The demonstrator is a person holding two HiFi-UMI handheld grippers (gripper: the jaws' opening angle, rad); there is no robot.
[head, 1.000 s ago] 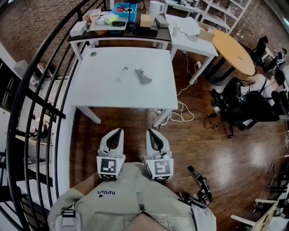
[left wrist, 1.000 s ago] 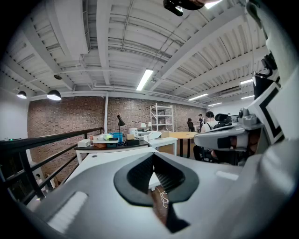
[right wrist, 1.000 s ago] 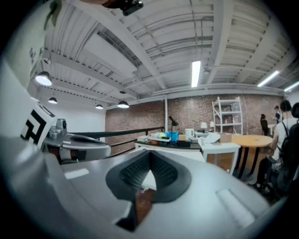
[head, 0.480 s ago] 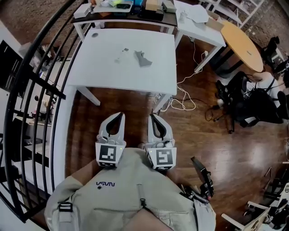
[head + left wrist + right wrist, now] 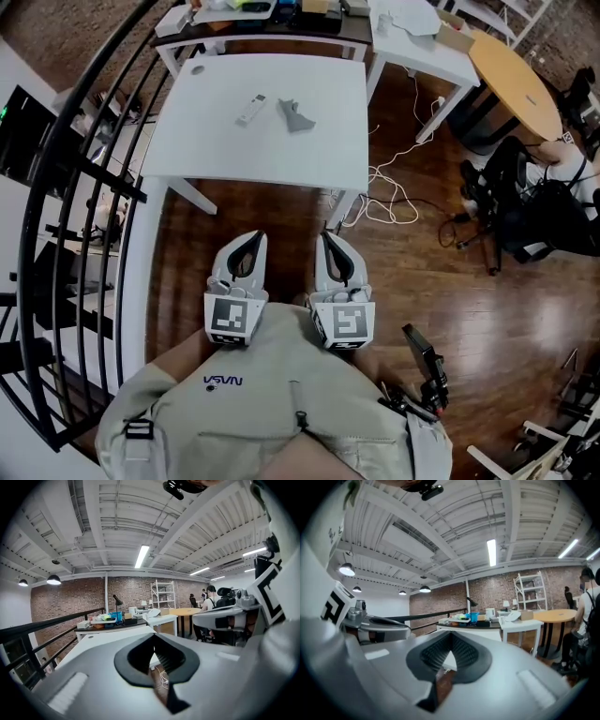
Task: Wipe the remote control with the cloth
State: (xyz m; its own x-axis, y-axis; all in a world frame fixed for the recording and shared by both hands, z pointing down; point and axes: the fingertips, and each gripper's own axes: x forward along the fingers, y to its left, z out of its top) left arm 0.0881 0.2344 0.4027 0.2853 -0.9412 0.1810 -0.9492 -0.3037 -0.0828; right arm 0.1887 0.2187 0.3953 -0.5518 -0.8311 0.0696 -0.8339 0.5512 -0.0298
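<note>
Both clenched, empty: left gripper [image 5: 255, 238], right gripper [image 5: 325, 238], lower centre, well short of white square table [image 5: 216, 155]. Step = approach: close in, open jaws early, steady slim white remote control [image 5: 250, 110], upper centre on tabletop, w/ left; pinch crumpled grey cloth [image 5: 296, 116], just right of it, apart, by raised fold. Count: 2 grippers, 1 remote, 1 cloth.

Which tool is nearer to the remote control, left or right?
Left. The left tool is straight below the remote control in the head view; the right tool is below and off to its right. Neither touches it.
</note>
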